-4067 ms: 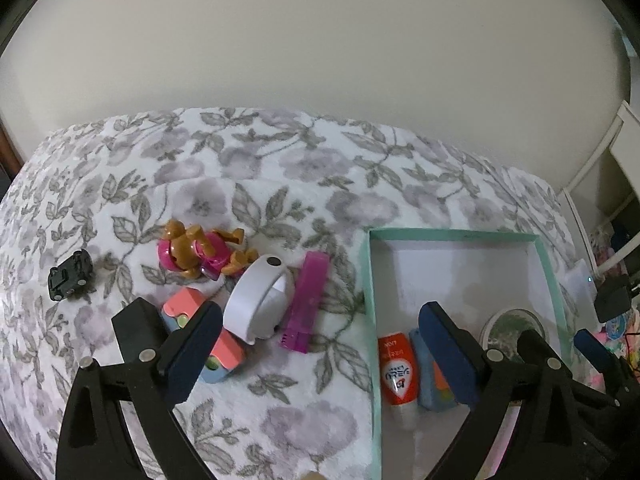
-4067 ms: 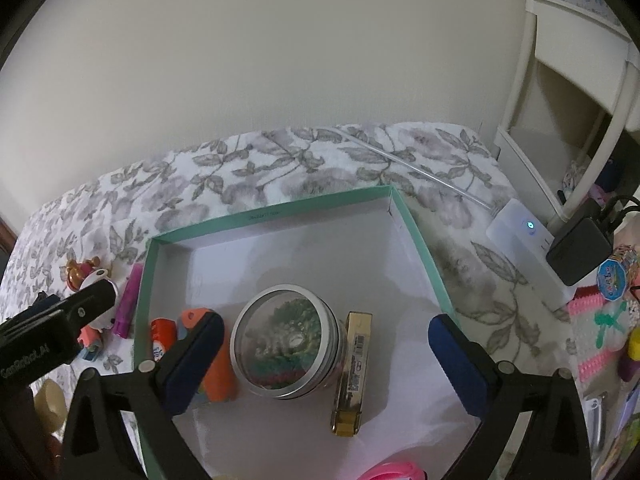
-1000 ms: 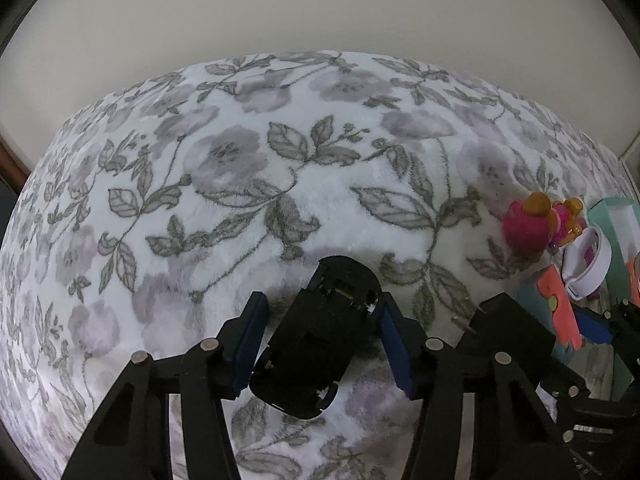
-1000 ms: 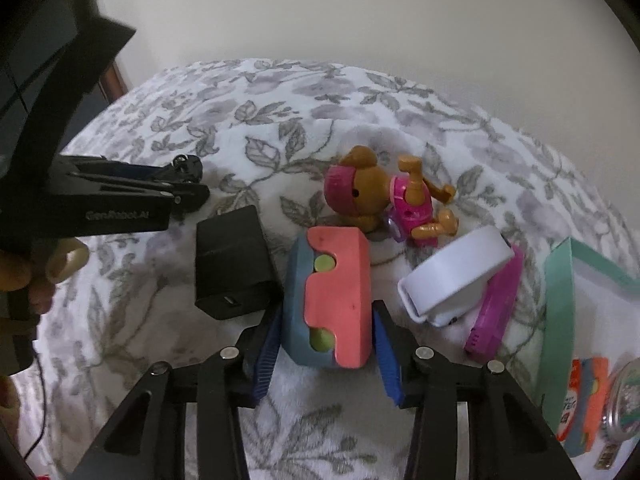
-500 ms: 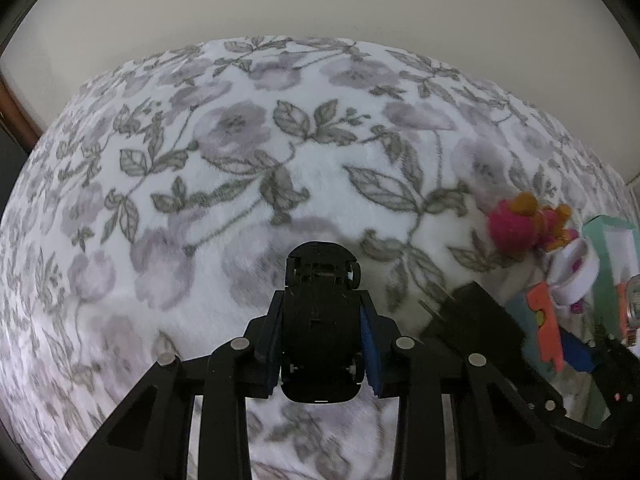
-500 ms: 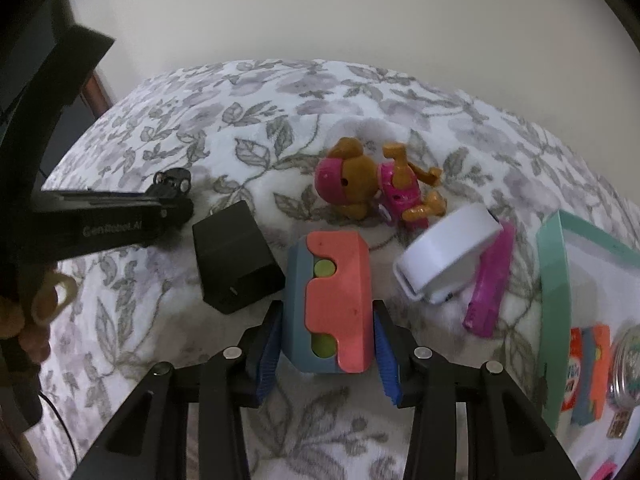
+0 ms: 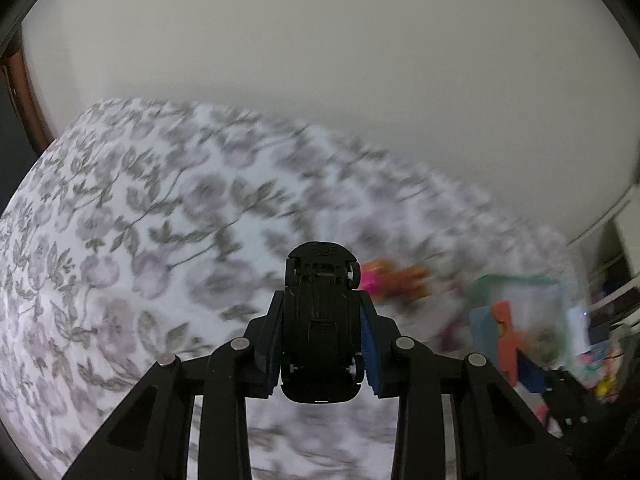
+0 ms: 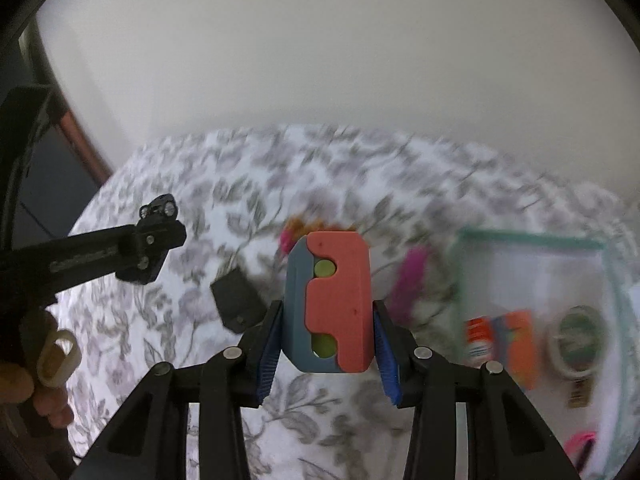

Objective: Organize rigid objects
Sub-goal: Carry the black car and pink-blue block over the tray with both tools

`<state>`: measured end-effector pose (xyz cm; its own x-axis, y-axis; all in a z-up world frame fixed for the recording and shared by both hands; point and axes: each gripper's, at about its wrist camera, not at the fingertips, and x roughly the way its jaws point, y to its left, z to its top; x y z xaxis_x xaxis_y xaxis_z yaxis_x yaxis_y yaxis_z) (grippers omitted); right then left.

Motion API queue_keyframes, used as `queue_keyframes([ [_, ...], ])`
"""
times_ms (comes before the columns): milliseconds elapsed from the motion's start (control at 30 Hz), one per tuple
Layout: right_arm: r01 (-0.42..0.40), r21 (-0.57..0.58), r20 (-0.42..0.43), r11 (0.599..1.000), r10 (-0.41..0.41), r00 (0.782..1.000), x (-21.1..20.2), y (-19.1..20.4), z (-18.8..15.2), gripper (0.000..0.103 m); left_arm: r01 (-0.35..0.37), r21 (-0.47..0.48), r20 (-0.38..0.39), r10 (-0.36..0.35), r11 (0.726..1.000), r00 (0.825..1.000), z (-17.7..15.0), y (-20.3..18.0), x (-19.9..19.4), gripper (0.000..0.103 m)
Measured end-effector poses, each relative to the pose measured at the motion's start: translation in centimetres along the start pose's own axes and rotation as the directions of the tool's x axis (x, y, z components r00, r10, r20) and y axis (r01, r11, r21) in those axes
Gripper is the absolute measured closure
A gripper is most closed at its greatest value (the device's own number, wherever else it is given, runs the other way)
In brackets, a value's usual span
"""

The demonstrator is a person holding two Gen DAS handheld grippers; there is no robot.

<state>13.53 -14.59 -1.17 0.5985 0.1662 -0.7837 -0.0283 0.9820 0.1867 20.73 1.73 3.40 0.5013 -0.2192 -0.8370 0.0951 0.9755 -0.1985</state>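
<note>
Left gripper [image 7: 320, 344] is clamped tight on the black toy car [image 7: 320, 320], held up off the floral bedspread [image 7: 120, 220]. Right gripper [image 8: 326, 344] is closed on the coral-and-blue block [image 8: 332, 300], lifted above the bedspread too. A black charger [image 8: 236, 300] lies just left of the block. Far right, blurred, sits the green-rimmed box [image 8: 528, 236] holding a tube [image 8: 478, 340] and a round tin [image 8: 576, 338].

Plain cream wall [image 7: 320, 80] behind grey floral bedspread [image 7: 120, 240]; white shelving [image 7: 624, 240] at right.
</note>
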Motion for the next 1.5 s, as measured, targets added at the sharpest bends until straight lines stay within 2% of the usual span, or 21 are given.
queue_keyframes([
  [167,0.046,0.045,0.092,0.998,-0.050,0.994,-4.5,-3.0,1.7,0.058,0.074,-0.006,0.056,-0.074,0.997,0.996,-0.1,-4.6,-2.0,0.068],
  [300,0.068,0.114,0.142,0.991,-0.084,0.986,-7.4,-6.6,2.5,0.058,0.081,0.048,0.085,-0.085,0.996,0.993,-1.1,-8.9,-2.5,0.068],
  [500,0.135,0.194,0.167,0.972,-0.168,0.971,-9.8,-11.3,2.4,0.058,0.134,0.088,0.087,-0.142,0.987,0.986,-2.3,-14.2,-2.5,0.068],
  [667,0.175,0.215,0.176,0.961,-0.214,0.961,-10.9,-14.5,1.8,0.058,0.161,0.139,0.062,-0.171,0.977,0.983,-3.7,-17.8,-1.2,0.068],
  [833,0.222,0.261,0.158,0.939,-0.268,0.950,-10.9,-17.9,0.7,0.058,0.181,0.182,-0.003,-0.184,0.966,0.983,-5.4,-19.8,1.2,0.068],
  [1033,0.251,0.326,0.127,0.911,-0.305,0.944,-10.5,-21.5,-0.5,0.058,0.194,0.211,-0.040,-0.189,0.958,0.981,-6.4,-21.1,3.3,0.068],
  [1267,0.315,0.344,0.059,0.884,-0.355,0.933,-9.1,-24.0,-1.7,0.058,0.197,0.239,-0.055,-0.189,0.951,0.980,-6.9,-21.9,5.1,0.068],
  [1500,0.335,0.321,-0.018,0.886,-0.348,0.937,-6.0,-24.6,-2.5,0.058,0.194,0.244,-0.080,-0.179,0.950,0.981,-7.4,-22.0,6.8,0.068],
])
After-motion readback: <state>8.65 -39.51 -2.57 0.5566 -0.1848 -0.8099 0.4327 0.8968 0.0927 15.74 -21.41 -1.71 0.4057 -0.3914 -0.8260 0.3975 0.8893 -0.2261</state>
